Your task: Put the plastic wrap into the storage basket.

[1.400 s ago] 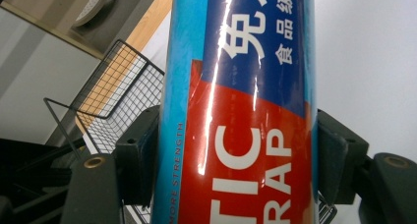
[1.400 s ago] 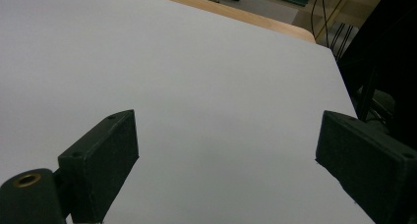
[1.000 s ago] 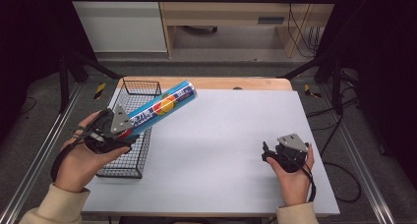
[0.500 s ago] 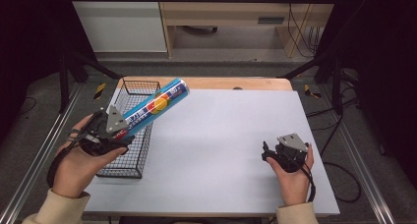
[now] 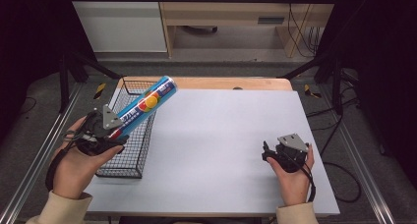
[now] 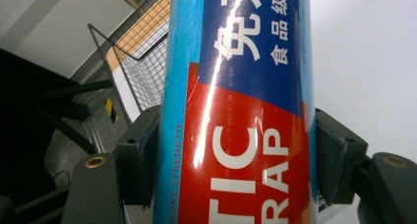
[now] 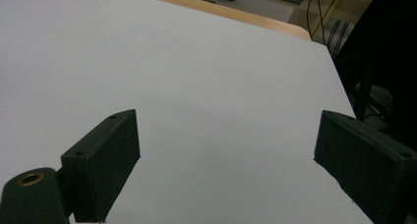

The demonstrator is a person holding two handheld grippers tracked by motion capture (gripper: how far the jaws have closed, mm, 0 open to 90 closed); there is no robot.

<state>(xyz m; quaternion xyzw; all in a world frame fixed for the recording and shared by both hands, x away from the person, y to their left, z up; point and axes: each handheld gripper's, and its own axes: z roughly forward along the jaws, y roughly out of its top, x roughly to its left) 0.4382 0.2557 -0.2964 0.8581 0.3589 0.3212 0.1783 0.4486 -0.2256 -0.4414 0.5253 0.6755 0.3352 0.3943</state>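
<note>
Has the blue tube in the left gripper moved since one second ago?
Yes. The blue tube, held in the left gripper, has shifted left: its far end now hangs over the wire basket instead of over the white tabletop beside it.

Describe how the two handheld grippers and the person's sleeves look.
Both the left gripper and right gripper are black, each topped by a grey three-cornered plate, with blocky black pads, brass-coloured pivot rings and trailing black cables. The sleeves are cream-coloured.

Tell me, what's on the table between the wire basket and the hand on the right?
Nothing. In the high view the white table top lies bare from the wire basket to the right gripper. The blue tube sits in the left gripper, over the basket.
</note>
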